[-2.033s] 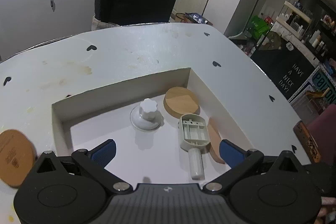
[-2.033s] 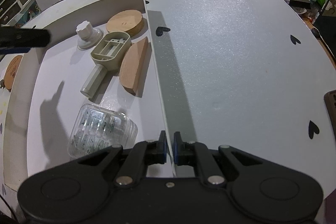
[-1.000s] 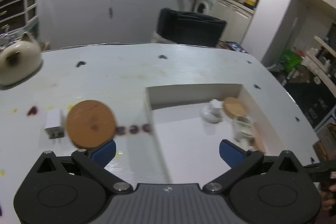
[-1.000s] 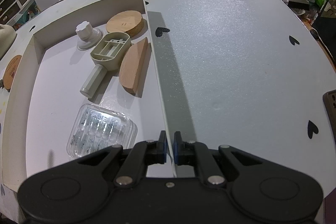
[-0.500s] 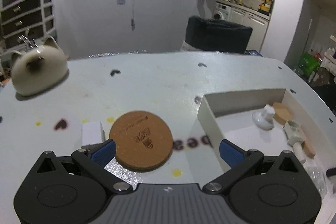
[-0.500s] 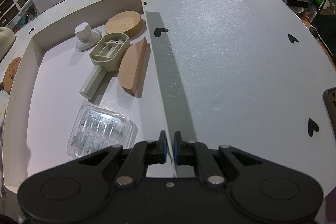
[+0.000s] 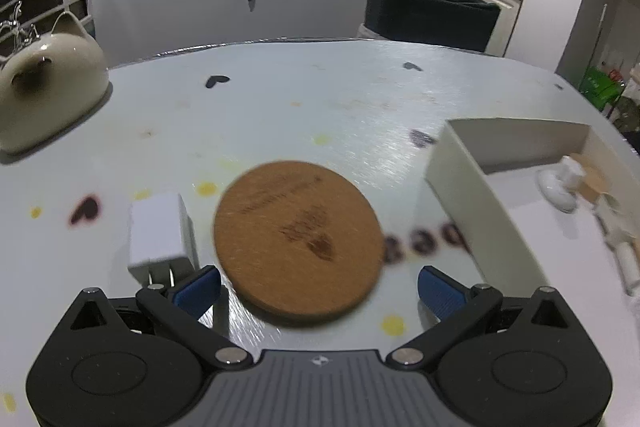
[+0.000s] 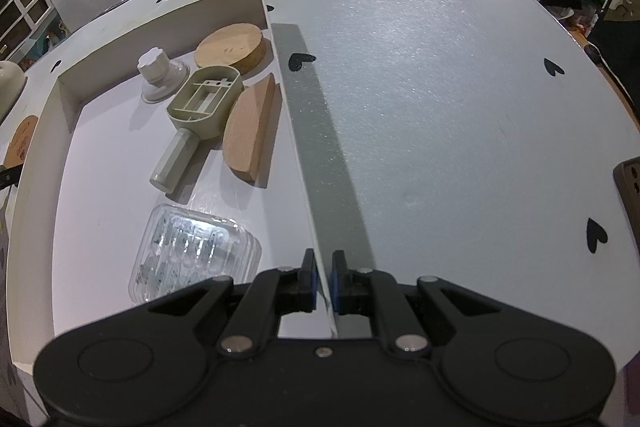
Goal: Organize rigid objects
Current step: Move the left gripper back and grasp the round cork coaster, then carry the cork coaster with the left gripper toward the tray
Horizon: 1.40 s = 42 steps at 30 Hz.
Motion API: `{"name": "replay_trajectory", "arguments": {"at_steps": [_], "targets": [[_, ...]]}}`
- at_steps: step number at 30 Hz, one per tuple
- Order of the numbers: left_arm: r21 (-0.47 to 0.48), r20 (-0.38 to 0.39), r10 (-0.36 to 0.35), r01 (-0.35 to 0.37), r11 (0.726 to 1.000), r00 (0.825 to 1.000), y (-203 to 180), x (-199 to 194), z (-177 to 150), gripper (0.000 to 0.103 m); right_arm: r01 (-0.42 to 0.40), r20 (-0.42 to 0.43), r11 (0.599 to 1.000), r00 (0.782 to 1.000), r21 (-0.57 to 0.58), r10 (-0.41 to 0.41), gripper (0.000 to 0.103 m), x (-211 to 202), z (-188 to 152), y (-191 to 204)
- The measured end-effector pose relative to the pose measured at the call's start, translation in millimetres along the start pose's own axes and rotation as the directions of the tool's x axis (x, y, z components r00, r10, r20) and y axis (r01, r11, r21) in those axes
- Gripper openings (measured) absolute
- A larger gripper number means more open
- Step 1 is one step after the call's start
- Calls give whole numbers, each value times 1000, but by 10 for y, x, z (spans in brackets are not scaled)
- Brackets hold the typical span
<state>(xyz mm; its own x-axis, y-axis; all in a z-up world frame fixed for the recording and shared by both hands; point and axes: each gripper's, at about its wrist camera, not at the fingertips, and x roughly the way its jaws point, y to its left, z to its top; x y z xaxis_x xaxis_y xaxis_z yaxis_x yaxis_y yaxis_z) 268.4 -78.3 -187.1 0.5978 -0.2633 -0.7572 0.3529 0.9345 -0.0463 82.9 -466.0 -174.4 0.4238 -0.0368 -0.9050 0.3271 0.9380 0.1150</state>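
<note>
While your right gripper [image 8: 322,277] clamps the box wall [image 8: 298,147], the cork coaster [image 7: 298,239] lies centre-frame, just ahead between your spread left gripper [image 7: 318,287] fingers.

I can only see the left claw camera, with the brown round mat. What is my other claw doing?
Observer: The right claw is shut on the side wall of the box.
Child: Is anything in the box near that claw?
Observer: Yes, a clear plastic case lies on the box floor just left of it.
Child: And further along that wall?
Observer: A half-round wooden block lies beside the wall, next to a grey plastic scoop.
</note>
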Motion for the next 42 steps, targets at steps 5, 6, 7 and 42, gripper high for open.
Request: {"name": "replay_trajectory", "arguments": {"at_steps": [5,6,7,42], "targets": [[27,21,35,-36,999,999,6,103,139,103,0,1,1000,1000,9,0,8,3,-1,-3],[41,22,40,-41,998,999,-6,122,163,103,0,0,1000,1000,10,0,8,6,1,-3],[54,22,46,-47,997,999,-19,142,188,103,-1,0,1000,1000,12,1,8,7,2,-3],[-7,65,-252,253,967,965,-705,-810,136,98,-7,1,1000,1000,0,7,8,6,-7,2]]}}
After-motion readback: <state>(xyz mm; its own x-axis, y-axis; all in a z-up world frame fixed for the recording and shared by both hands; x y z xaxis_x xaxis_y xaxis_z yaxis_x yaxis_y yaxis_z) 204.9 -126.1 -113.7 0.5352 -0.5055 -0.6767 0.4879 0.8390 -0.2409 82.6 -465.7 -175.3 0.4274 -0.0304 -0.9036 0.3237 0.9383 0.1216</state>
